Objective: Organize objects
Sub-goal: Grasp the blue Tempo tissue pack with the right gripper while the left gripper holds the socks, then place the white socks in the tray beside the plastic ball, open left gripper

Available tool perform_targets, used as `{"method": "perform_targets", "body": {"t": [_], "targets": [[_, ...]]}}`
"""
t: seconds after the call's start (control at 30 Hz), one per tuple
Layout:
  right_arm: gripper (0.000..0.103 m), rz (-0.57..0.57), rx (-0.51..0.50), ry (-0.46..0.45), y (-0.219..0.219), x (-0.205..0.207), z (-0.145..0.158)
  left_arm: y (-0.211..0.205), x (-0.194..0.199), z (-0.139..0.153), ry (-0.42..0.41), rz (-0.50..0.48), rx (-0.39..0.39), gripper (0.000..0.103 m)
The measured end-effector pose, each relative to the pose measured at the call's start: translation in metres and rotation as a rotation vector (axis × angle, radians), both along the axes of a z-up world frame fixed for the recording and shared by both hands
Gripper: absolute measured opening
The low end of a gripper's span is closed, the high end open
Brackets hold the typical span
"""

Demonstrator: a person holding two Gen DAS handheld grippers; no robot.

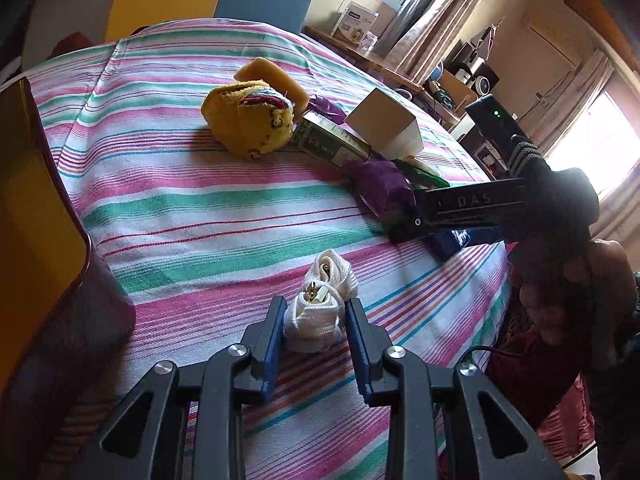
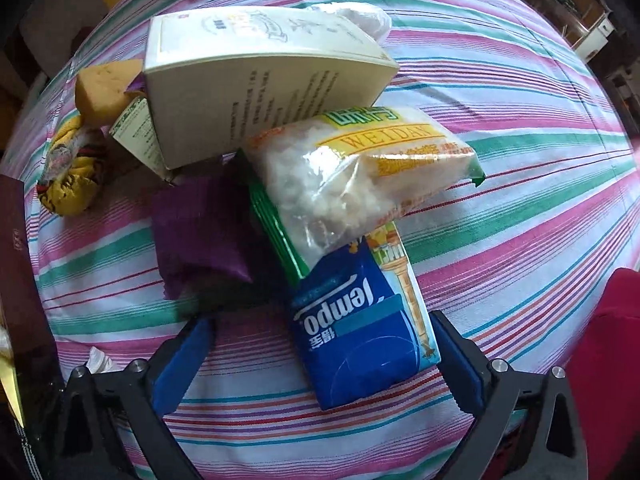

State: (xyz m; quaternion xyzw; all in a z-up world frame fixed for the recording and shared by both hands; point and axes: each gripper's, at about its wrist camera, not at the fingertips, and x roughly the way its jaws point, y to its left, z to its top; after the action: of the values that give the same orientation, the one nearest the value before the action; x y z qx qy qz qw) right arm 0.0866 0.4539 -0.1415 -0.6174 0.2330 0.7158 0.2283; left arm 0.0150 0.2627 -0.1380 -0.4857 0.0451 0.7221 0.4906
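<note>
Left wrist: hand-held gripper [image 1: 314, 316], tilted downward, clamps white cord bundle [image 1: 320, 308].

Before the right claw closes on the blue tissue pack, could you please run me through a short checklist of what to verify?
1. Right claw open wide: ok.
2. Blue Tempo tissue pack between its fingers: ok, though nearer one finger.
3. Pack free of other items: not ok; the Weidan snack bag overlaps its far end.
4. Pads touching the pack: cannot tell.
5. Left claw shut on the white rolled strap: ok.
6. Left claw apart from the right claw's work: ok.
</note>
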Motion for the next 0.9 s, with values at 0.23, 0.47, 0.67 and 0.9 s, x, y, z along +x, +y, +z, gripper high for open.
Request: {"method": "perform_targets", "body": {"t": [0.23, 0.47, 0.67, 0.9], "targets": [[0.1, -0.013, 0.021, 0.016, -0.001, 0.004, 0.002, 0.0, -0.001, 0.0, -0.009, 0.0, 0.003, 0.03], [0.052, 0.003, 0.147, 0.081, -0.029, 0.026, 0.021, 0.001, 0.003, 0.001, 0.015, -0.005, -0.009, 0.03], [0.054, 0.014, 0.152, 0.099, -0.037, 0.033, 0.022, 0.0, 0.008, 0.01, 0.066, -0.001, -0.049, 0.028], [0.054, 0.019, 0.154, 0.114, -0.036, 0.036, 0.024, -0.054, -0.006, 0.067, 0.075, 0.145, 0.071, 0.028]]}}
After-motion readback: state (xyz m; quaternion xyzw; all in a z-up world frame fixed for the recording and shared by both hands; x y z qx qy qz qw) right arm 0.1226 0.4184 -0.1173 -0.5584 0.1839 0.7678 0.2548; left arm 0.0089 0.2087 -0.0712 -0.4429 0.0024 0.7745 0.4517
